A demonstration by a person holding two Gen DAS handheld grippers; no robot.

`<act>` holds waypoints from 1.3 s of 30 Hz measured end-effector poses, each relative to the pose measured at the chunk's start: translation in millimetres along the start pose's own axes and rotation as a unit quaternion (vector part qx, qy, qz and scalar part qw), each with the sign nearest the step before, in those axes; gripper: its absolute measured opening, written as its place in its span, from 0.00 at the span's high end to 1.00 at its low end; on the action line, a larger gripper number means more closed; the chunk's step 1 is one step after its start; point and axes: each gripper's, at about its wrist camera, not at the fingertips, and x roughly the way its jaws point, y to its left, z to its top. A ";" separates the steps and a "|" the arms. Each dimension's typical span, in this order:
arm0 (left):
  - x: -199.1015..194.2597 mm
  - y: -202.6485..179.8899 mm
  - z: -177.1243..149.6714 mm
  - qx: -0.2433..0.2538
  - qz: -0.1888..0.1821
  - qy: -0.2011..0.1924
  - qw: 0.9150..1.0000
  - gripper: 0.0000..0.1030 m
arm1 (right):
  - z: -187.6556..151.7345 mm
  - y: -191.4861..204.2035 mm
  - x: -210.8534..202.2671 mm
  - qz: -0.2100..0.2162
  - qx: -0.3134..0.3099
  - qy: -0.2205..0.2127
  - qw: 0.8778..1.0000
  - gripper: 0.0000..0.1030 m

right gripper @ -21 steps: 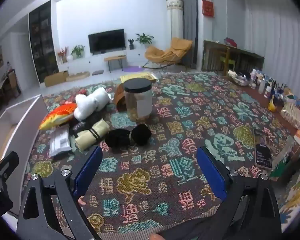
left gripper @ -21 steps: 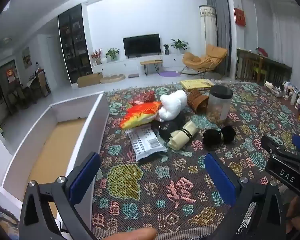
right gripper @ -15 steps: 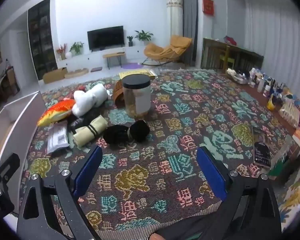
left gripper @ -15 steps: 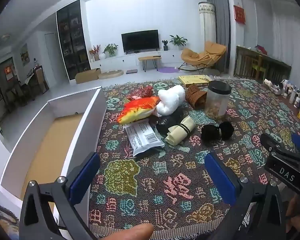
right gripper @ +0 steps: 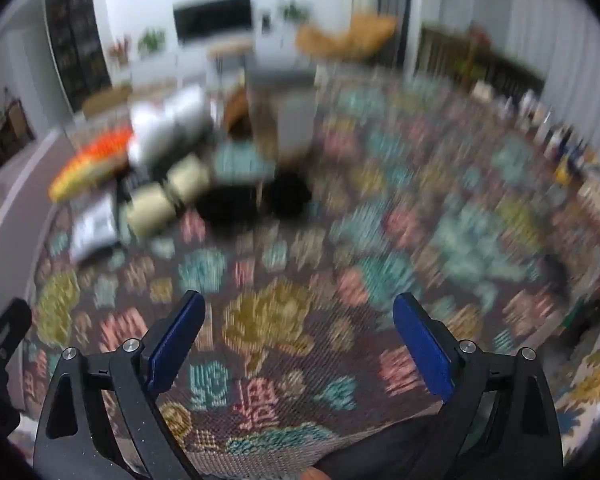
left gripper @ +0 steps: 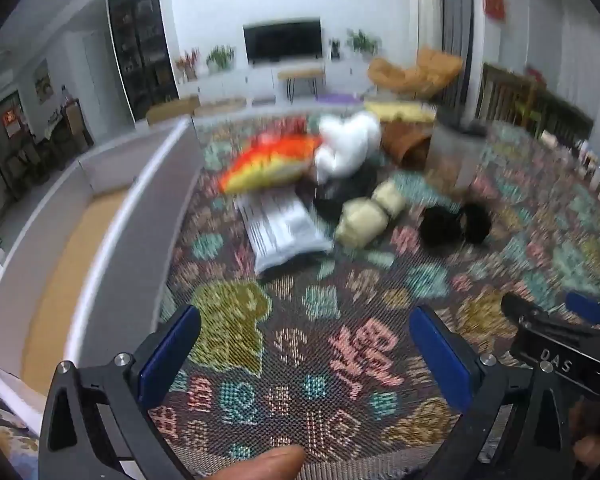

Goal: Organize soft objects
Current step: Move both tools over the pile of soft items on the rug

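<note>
Both grippers tipped down over the patterned rug [left gripper: 300,344]. The left gripper [left gripper: 304,344] had its blue jaws wide apart and held nothing. The right gripper [right gripper: 300,340] was spread wide too, with only rug between its jaws. In the left view, the right tool's black body read "DAS". Farther off lay the soft things: a white packet [left gripper: 284,228], a cream roll [left gripper: 368,216], a black fluffy thing [left gripper: 456,224], an orange and yellow pillow [left gripper: 272,160] and a white plush toy [left gripper: 348,144]. A jar [left gripper: 456,152] stood behind them. A white box [left gripper: 112,216] sat left of the rug. Everything looked blurry.

Both wrist views downward over shared rug [left gripper: 300,344]
</note>
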 end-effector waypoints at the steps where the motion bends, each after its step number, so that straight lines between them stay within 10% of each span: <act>1: 8.8 -0.3 -1.9 0.000 0.001 0.008 1.000 0.00 | -3.6 -1.2 10.9 0.009 0.006 0.022 1.000 0.06; 27: 162.7 26.4 26.6 -0.059 -0.002 0.123 0.991 0.00 | 60.0 10.4 101.8 -0.029 -0.007 -0.036 0.999 0.05; 39: 203.3 34.7 56.4 -0.046 -0.010 0.054 0.997 0.00 | 62.9 11.2 103.8 -0.027 -0.005 -0.038 0.999 0.05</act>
